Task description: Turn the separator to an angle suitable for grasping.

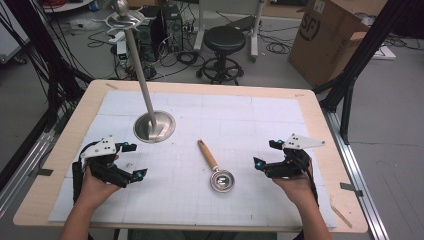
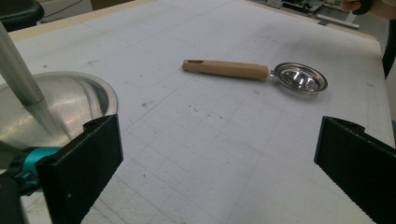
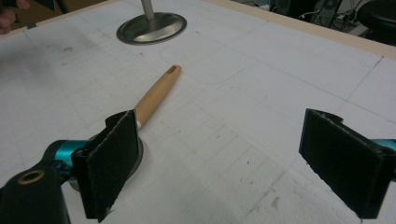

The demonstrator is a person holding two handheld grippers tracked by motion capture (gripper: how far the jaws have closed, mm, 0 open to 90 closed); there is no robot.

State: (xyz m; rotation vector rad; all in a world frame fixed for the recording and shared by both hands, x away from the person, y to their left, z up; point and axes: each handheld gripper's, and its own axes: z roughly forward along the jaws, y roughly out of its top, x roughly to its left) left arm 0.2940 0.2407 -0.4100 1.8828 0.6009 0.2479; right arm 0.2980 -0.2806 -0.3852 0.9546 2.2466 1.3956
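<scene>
The left gripper [image 1: 128, 160] and the right gripper [image 1: 267, 154] are waiting wide open near the table's [image 1: 60, 150] front corners, holding nothing. The little strainer [image 1: 216, 166] is lying between them, easy to reach. The stand's [image 1: 150, 107] top is looking blurry, so its hook is hard to see

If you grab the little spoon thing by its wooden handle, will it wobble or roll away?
Probably not roll: the strainer spoon lies flat, and its round metal bowl should stop the wooden handle from turning far. It looks stiff, not floppy. Held by the handle's far end, the bowl end might dip a little.
</scene>
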